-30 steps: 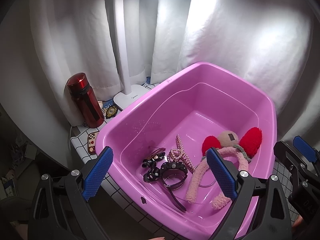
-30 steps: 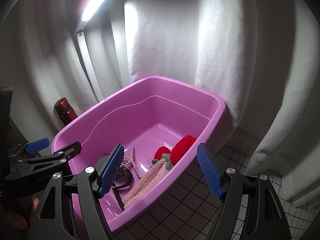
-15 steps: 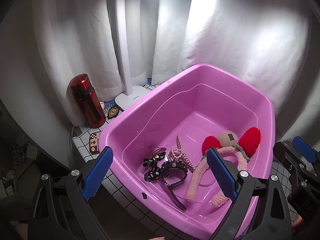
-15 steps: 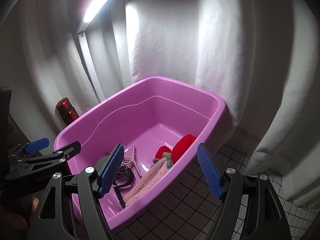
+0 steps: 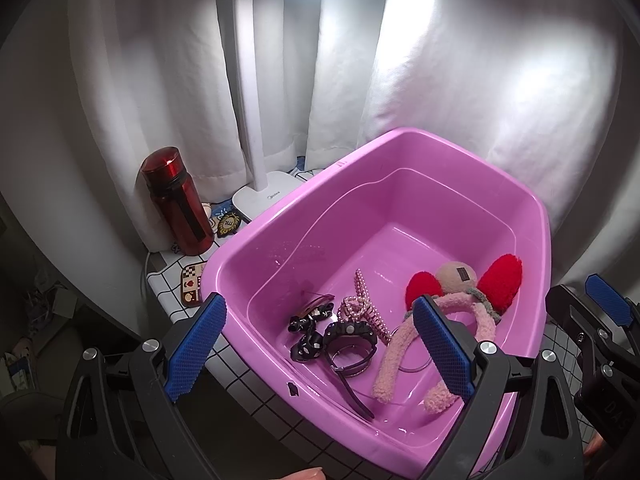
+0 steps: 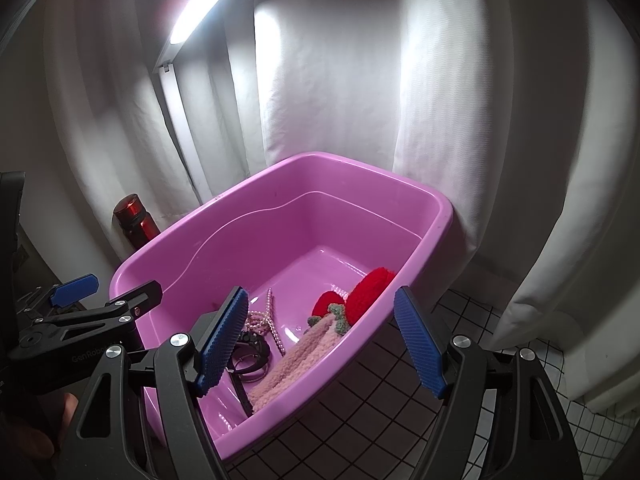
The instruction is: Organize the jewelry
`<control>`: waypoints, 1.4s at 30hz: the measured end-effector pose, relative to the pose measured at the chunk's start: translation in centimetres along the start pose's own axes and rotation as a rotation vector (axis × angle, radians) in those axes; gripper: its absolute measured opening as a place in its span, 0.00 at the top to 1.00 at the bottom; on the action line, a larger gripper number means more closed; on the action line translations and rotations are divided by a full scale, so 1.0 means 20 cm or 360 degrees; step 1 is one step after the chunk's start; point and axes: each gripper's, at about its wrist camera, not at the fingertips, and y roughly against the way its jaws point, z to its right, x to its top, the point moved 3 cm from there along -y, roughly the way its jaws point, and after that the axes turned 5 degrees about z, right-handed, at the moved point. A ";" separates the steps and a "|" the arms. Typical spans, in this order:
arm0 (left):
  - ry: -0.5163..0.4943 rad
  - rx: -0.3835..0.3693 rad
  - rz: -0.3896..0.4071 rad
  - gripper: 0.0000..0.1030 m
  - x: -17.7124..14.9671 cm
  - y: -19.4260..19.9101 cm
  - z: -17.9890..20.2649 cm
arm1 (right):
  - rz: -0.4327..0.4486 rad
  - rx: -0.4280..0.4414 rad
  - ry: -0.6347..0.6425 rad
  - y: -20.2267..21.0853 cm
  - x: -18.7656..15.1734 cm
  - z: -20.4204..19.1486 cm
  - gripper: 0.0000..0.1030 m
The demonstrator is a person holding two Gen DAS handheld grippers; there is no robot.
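A pink plastic tub (image 5: 520, 204) (image 6: 436, 208) stands on a white tiled table. In it lie a fuzzy pink headband with red ears (image 5: 484, 320) (image 6: 304, 356), a black watch (image 5: 350, 338) (image 6: 250, 354), a pink pearl hair claw (image 5: 362, 308) (image 6: 268, 320) and a black dotted bow clip (image 5: 306, 328). My left gripper (image 5: 320, 350) is open and empty, above the tub's near rim. My right gripper (image 6: 322, 340) is open and empty, above the tub's right rim.
A red bottle (image 5: 178, 200) (image 6: 134, 222) and a white desk lamp (image 5: 250, 92) stand at the back left, with patches (image 5: 228, 222) beside them. White curtains hang behind. The tiled table (image 6: 380, 412) continues right of the tub.
Both grippers have drawn back a little from the tub. Both stay open and empty; the items in the tub have not moved.
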 end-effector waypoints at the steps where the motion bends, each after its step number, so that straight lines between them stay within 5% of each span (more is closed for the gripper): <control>1: 0.0001 0.0000 -0.0001 0.10 0.00 0.00 0.00 | 0.0000 0.0000 0.0001 0.00 0.00 0.00 0.30; 42: -0.0002 -0.0031 -0.0002 0.10 -0.01 0.00 0.01 | 0.0001 -0.0006 -0.0004 0.01 -0.01 0.02 0.30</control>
